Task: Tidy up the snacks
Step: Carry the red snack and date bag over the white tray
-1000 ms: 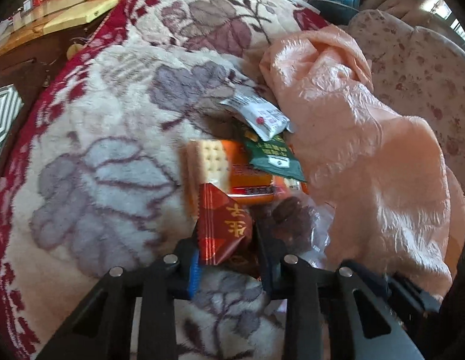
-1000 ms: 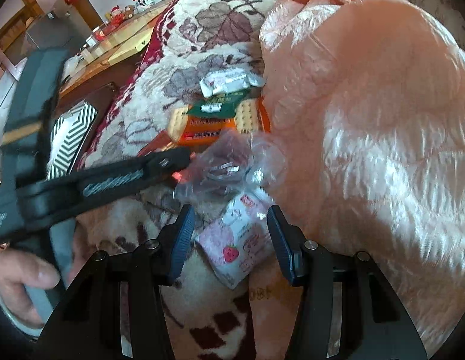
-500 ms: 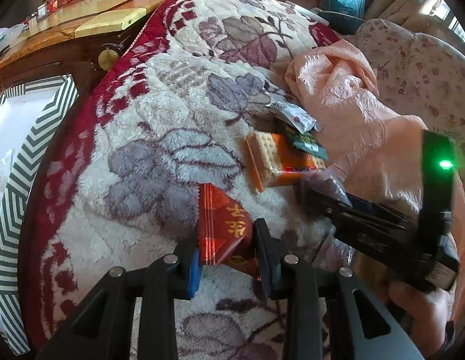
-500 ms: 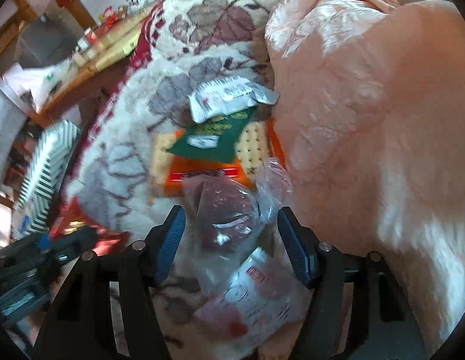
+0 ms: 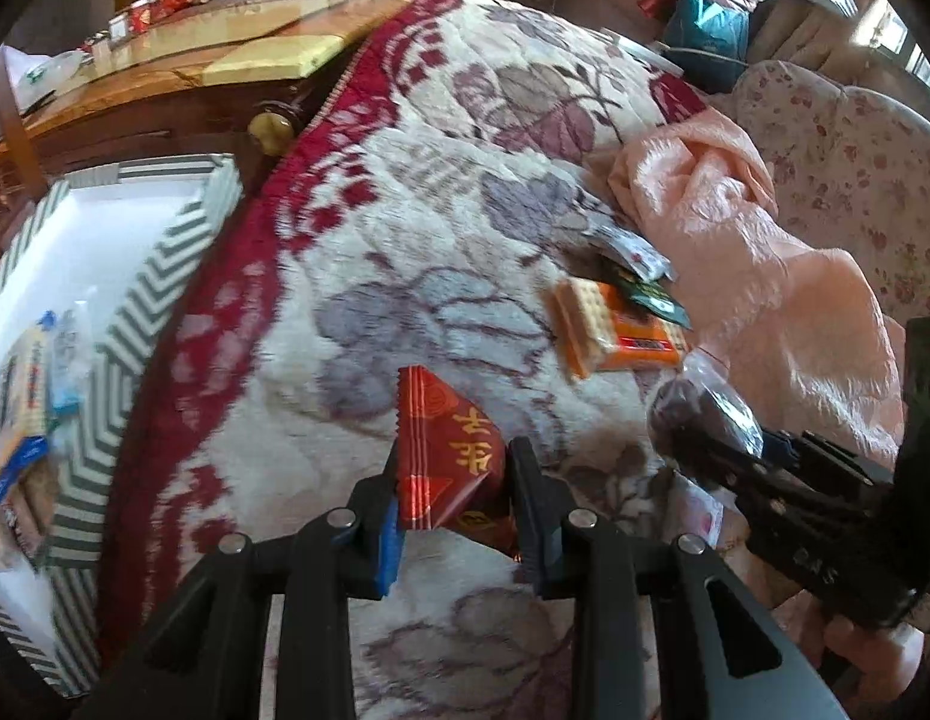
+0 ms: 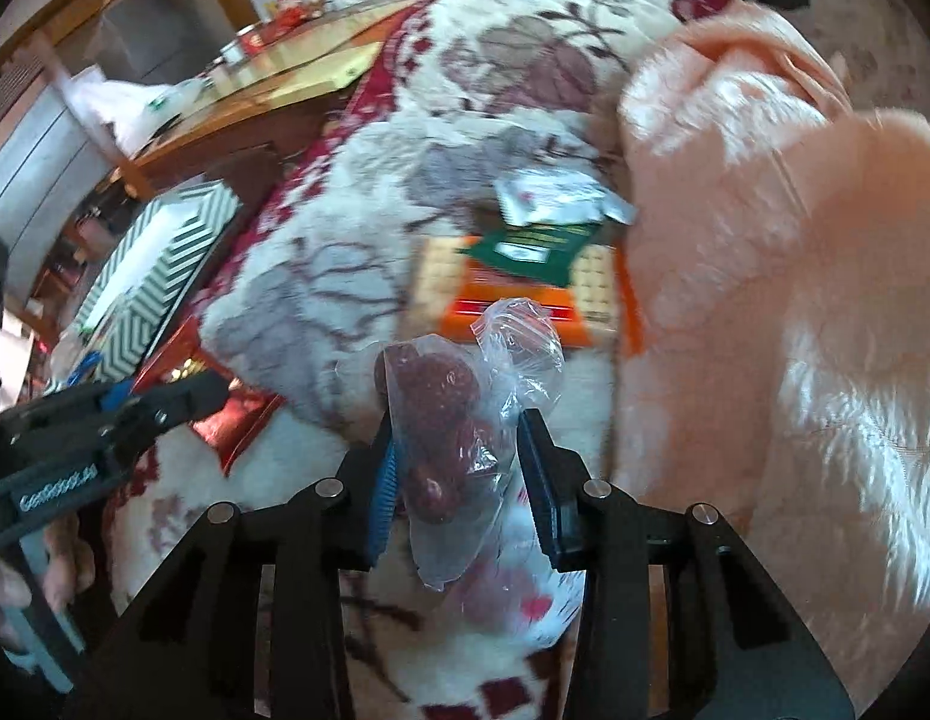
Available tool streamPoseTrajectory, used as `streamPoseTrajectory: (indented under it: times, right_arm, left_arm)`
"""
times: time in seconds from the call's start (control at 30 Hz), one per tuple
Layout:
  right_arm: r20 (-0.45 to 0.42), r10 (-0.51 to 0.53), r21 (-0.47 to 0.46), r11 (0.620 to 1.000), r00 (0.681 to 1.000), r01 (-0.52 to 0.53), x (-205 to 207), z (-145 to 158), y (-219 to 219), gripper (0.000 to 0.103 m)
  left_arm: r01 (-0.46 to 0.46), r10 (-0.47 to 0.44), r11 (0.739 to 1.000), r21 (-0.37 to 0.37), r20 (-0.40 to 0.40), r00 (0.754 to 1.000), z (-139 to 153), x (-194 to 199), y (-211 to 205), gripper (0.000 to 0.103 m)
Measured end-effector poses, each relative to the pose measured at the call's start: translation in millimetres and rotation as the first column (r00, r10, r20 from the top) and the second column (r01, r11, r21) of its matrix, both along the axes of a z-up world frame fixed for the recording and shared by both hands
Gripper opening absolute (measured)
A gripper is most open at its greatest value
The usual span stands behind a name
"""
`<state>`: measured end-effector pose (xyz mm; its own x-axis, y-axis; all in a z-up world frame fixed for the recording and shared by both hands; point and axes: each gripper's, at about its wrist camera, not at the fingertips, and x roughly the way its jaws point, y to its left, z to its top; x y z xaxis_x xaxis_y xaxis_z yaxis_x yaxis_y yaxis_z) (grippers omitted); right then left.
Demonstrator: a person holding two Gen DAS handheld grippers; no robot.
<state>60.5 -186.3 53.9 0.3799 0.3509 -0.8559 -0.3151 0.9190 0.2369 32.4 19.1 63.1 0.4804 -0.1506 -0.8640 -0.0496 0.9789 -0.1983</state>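
In the left wrist view, the left gripper [image 5: 453, 480] is seen clamped on a red foil packet [image 5: 447, 450] with gold characters, held above the floral blanket [image 5: 357, 276]. The packet is judged light and crinkly, its foil slippery, so it is best held across its full body, as it is now, rather than by a sealed edge. At the far left a striped box [image 5: 159, 312] is shown with packets already inside; it is taken to be where the snacks go. At the right the right gripper [image 5: 705, 438] is seen from the side, with a dark lump in plastic at its tip. Beyond it an orange cracker pack [image 5: 615, 330], a green sachet [image 5: 657, 300] and a white sachet [image 5: 639, 252] lie touching one another, just beside a peach quilt [image 5: 765, 276].

In the right wrist view, the jaws of the right gripper [image 6: 459, 462] have just been closing and are now pressed on a clear bag of dark red fruit [image 6: 447, 420]. The bag is judged soft and limp, the film slippery and loose; the hold is better taken on the firm fruit than on the empty plastic above. Under the bag a pink-printed packet [image 6: 513, 606] is shown on the blanket, which the left view barely reveals. The left gripper [image 6: 183, 402] is seen at the near left, with a hand [image 6: 21, 576] below it, and the red foil packet shows beneath its tip. The inside of the striped box [image 6: 159, 264] cannot be made out here.
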Motion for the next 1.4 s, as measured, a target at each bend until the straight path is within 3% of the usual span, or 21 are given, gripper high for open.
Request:
streamPoseTrajectory:
  times: [0.7, 1.17, 1.4]
  right_arm:
    - [0.039, 0.218, -0.007, 0.976, 0.975, -0.218, -19, 29, 112, 0.037]
    - [0.044, 0.343, -0.043, 0.939, 0.938, -0.342, -22, 39, 178, 0.037]
    - [0.052, 0.404, -0.056, 0.914, 0.913, -0.402, -23, 45, 213, 0.037]
  left_arm:
    - [-0.185, 0.178, 0.979, 0.087, 0.082, 0.981, 23, -34, 91, 0.034]
    - [-0.303, 0.291, 0.948, 0.098, 0.125, 0.949, 33, -45, 149, 0.034]
    - [-0.383, 0.371, 0.920, 0.081, 0.132, 0.919, 34, -52, 189, 0.034]
